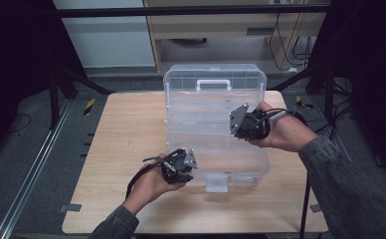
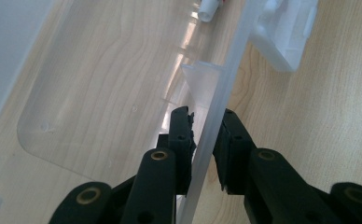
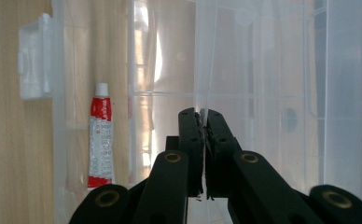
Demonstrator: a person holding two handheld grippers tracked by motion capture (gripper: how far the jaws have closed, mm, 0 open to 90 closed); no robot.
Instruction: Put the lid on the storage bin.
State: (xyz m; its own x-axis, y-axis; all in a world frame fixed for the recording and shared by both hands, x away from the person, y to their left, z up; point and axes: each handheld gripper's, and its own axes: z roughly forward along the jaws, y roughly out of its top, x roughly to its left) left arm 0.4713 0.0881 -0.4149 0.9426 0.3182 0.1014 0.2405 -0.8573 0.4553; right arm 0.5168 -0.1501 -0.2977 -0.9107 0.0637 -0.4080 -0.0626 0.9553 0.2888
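Observation:
A clear plastic organiser box (image 1: 253,167) lies open on the wooden table (image 1: 126,134), its lid (image 1: 216,82) standing upright at the back. My left gripper (image 1: 190,168) is at the box's front left corner. In the left gripper view the left gripper (image 2: 206,122) is shut on the box's front wall (image 2: 226,79), one jaw inside and one outside. My right gripper (image 1: 234,130) reaches into the box from the right. In the right gripper view the right gripper (image 3: 203,116) is shut on a thin clear divider (image 3: 206,56). A red and white tube (image 3: 100,140) lies in a front compartment.
The box's white latch (image 1: 217,182) hangs over the front wall, also seen as the latch (image 2: 286,32) and the latch (image 3: 32,63). The tube's white cap (image 2: 207,9) shows near it. A white handle (image 1: 213,83) sits on the lid. Bare table lies left of the box.

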